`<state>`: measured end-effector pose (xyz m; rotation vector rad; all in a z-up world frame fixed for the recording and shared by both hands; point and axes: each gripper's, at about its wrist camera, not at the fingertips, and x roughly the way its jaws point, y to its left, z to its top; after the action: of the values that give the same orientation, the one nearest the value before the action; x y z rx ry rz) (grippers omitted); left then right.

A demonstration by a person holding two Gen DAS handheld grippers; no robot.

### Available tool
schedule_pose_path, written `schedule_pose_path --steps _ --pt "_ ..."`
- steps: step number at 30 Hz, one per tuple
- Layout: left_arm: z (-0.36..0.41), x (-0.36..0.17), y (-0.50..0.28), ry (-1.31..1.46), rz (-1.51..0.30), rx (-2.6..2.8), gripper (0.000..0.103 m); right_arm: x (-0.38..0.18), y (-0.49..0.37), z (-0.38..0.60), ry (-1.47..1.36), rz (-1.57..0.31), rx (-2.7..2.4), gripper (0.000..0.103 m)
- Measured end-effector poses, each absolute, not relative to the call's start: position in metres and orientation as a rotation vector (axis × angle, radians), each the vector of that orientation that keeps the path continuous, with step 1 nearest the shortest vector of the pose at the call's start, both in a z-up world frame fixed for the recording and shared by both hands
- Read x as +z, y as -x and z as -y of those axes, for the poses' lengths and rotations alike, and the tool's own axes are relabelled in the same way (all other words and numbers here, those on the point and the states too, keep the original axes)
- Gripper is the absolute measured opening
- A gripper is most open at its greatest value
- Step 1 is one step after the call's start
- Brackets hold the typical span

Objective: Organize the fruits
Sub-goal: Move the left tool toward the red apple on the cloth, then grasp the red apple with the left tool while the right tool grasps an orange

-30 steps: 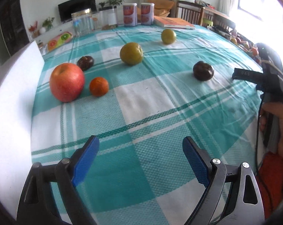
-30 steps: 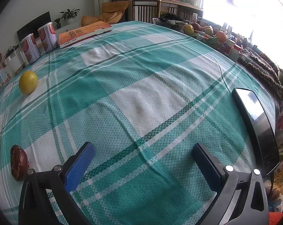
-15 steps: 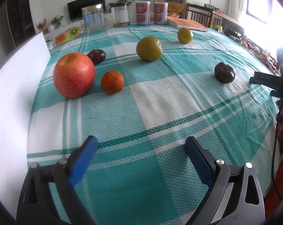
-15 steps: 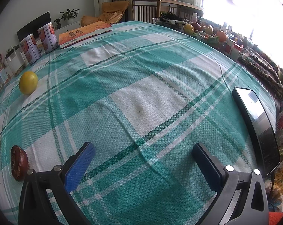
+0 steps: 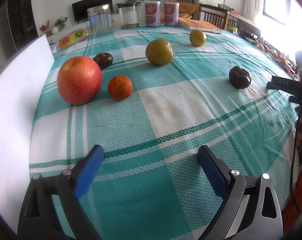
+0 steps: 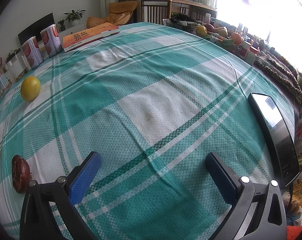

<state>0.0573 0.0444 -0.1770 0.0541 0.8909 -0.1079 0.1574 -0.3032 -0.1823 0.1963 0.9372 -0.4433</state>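
Nothing sorted yet: red apple, mandarin and a dark fruit sit near the worktop's left edge, two green fruits mid-far, another dark fruit toward the right (all loose). Left gripper and right gripper jaws apart, empty

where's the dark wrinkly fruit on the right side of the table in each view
Left wrist view: the dark wrinkled fruit sits right of centre, alone on the cloth near the right gripper's body.
Right wrist view: the same fruit lies at the lower left edge.
Shared landmark: the orange book at the table's far end.
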Motion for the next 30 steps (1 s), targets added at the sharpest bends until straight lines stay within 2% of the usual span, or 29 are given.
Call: schedule_pose_path --steps 14,19,22,26,30 --pt "-0.049 -0.176 -0.057 -0.033 -0.893 -0.144 0.095 -0.182 -0.157 0.303 -0.197 -0.937 -0.442 0.103" --pt "-0.072 -0.169 -0.06 0.117 -0.921 -0.187 0.095 -0.182 -0.157 0.303 -0.198 -0.937 -0.442 0.103" --pt "-0.092 -0.157 -0.071 0.245 -0.902 -0.102 0.095 -0.182 -0.157 0.303 -0.198 -0.937 -0.441 0.103" --pt "-0.111 -0.139 -0.102 0.275 -0.881 0.109 0.095 -0.182 -0.157 0.303 -0.198 -0.937 -0.441 0.103" --pt "-0.134 -0.144 -0.139 0.346 -0.898 0.268 0.095 -0.182 -0.157 0.303 -0.198 -0.937 -0.44 0.103"
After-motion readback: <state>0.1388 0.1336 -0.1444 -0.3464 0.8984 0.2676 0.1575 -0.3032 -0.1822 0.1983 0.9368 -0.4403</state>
